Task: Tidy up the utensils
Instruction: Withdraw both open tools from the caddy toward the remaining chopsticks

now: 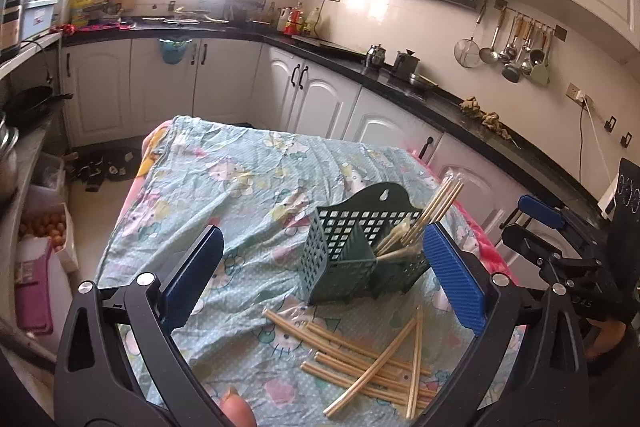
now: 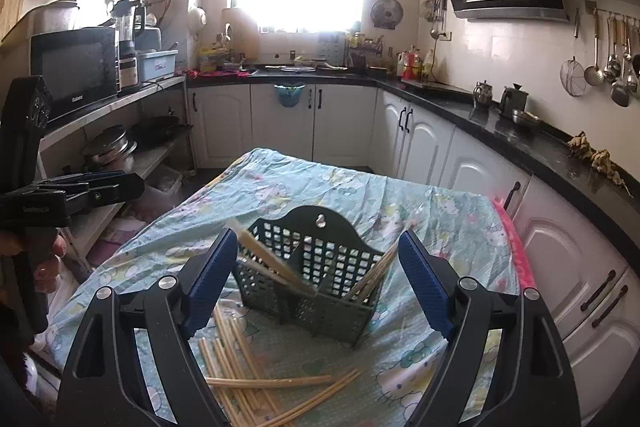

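Both tongs open and empty: left tongs [image 1: 320,279] and right tongs [image 2: 316,283], jaws spread wide, each hanging above the cloth.

Chopsticks [image 1: 372,359]: loose crossed heap on the cloth [image 1: 224,187], at the near edge of the counter, just in front of the caddy [image 1: 352,251]. More sticks [image 2: 272,263] already stand leaning in the caddy's compartments, both sides of the divider.

Handling, judged:
- Sticks look like bamboo: light, stiff, thin, round. Likely to roll or pivot between the pads.
- Crossed heap; lifting one may drag its neighbours. Take a top stick near mid-length so it hangs level, or near one end if it is to be tipped in upright.
- Caddy is perforated green plastic, light; may slide or tip on the cloth if a stick pushes its wall.

Surface: cloth is wrinkled, soft, patterned; the folds give sticks an uneven bed, and low jaws could snag the fabric.

Room: small kitchen, white cabinets, dark worktop along two walls, bright window, range hood, ladles hung at right.
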